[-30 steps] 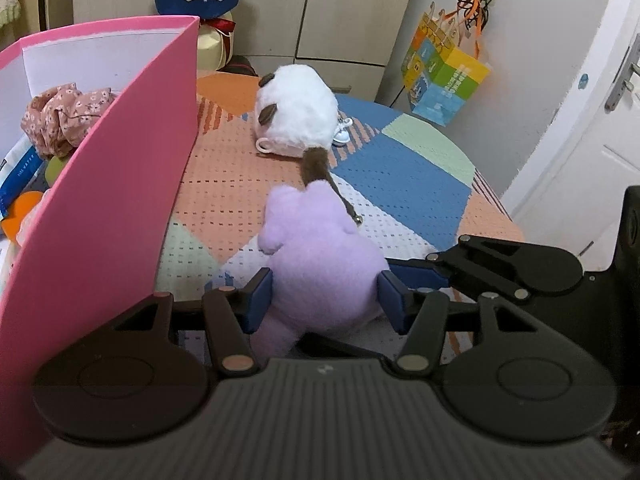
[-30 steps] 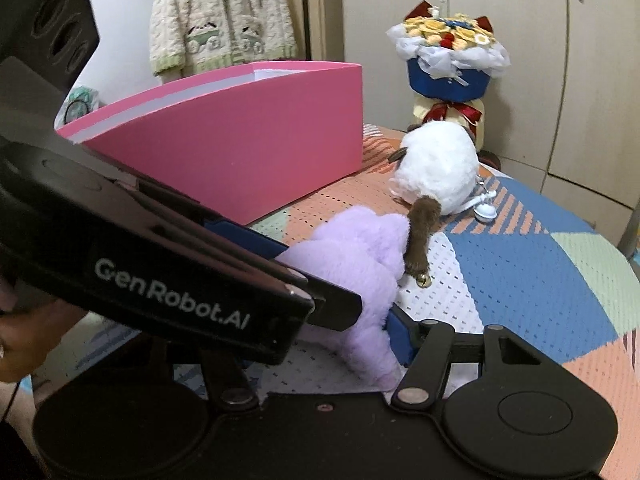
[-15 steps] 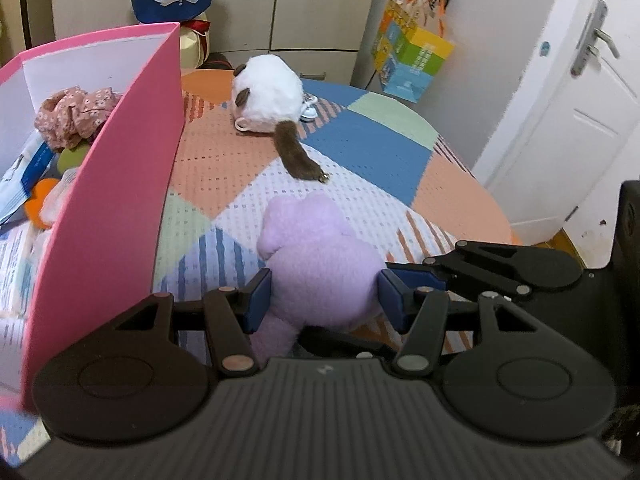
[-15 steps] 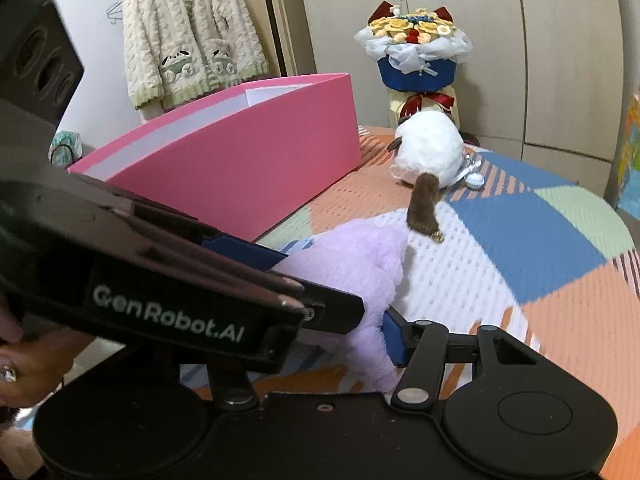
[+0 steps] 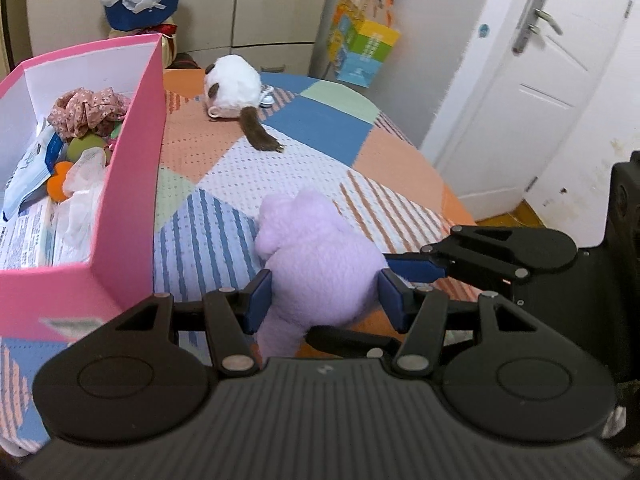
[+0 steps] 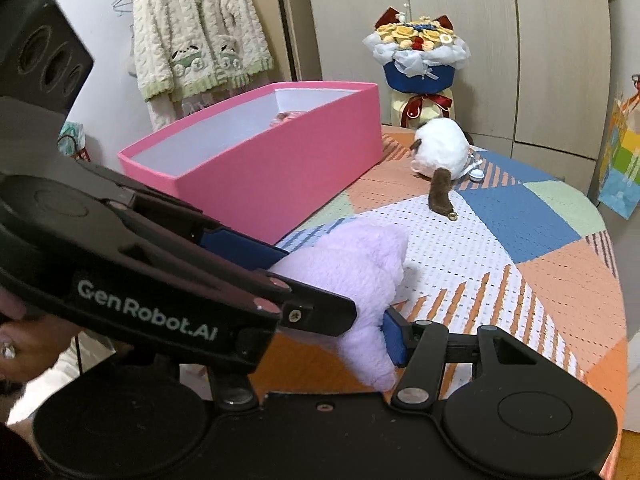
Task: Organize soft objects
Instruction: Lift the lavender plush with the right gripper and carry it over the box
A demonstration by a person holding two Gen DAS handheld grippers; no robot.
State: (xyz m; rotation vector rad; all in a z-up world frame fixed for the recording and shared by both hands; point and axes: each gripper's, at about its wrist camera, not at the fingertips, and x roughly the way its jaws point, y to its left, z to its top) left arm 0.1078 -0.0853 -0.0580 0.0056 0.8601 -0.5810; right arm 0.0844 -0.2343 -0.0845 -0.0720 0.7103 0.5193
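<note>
Left wrist view: left gripper (image 5: 322, 294) clamps the purple plush (image 5: 316, 260), just right of the pink box (image 5: 132, 184).
Right gripper (image 6: 360, 320): also pinching the plush.
Risk: opposed pulls may stretch it; its trailing leg may catch the box rim.

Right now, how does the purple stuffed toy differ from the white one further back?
The purple plush is plain lilac; the white plush has brown patches and a brown tail. The purple plush is clamped by the left gripper and right gripper; the white plush lies untouched. Both are fluffy toys outside the pink box.
</note>
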